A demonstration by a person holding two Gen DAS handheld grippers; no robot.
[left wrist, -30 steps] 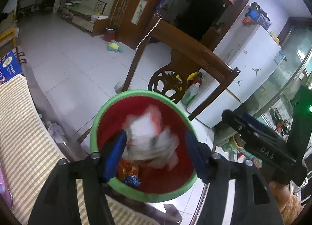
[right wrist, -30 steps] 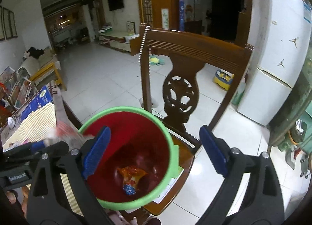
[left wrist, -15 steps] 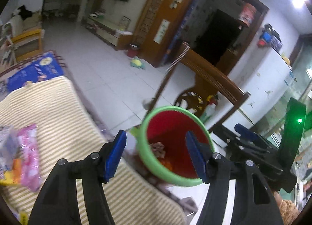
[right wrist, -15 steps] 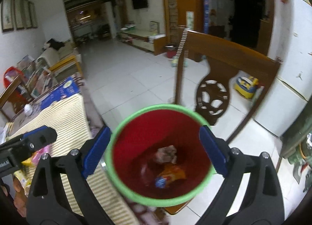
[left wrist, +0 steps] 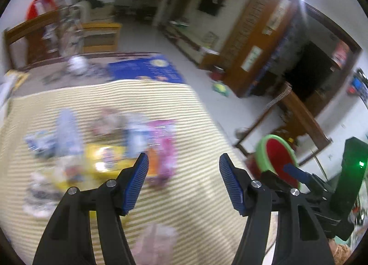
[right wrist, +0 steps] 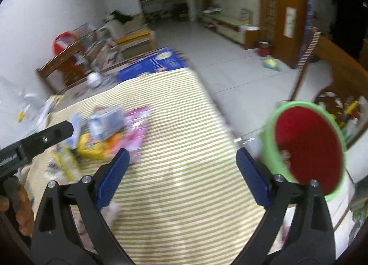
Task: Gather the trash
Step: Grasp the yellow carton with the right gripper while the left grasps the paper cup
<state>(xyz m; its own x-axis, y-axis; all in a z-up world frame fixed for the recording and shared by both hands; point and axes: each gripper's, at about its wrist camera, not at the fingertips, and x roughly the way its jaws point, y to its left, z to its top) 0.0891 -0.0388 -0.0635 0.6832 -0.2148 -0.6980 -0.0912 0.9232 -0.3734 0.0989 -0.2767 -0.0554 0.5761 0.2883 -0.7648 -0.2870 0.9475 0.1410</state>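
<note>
Both claws, the left gripper [left wrist: 182, 181] and right gripper [right wrist: 181, 175], are open and hold nothing. The wrappers [right wrist: 110, 131] lie piled on the striped cloth [right wrist: 184, 196], the bin [right wrist: 306, 147] beside it. A quick grab could push them off.

Woven yellow-striped cloth [right wrist: 184, 173] under both claws, glossy pink plastic wrapper [right wrist: 135, 131] ahead of left claw [left wrist: 184, 180], smooth red-lined green plastic bin [right wrist: 308, 147] right of right claw [right wrist: 181, 173], ribbed blue pads [right wrist: 251, 177], polished wooden chair [right wrist: 331, 58], shiny floor tiles [right wrist: 230, 74]

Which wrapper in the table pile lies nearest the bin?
The pink wrapper: it sits at the pile's edge toward the green-rimmed bin; the yellow wrapper lies farther away.
</note>
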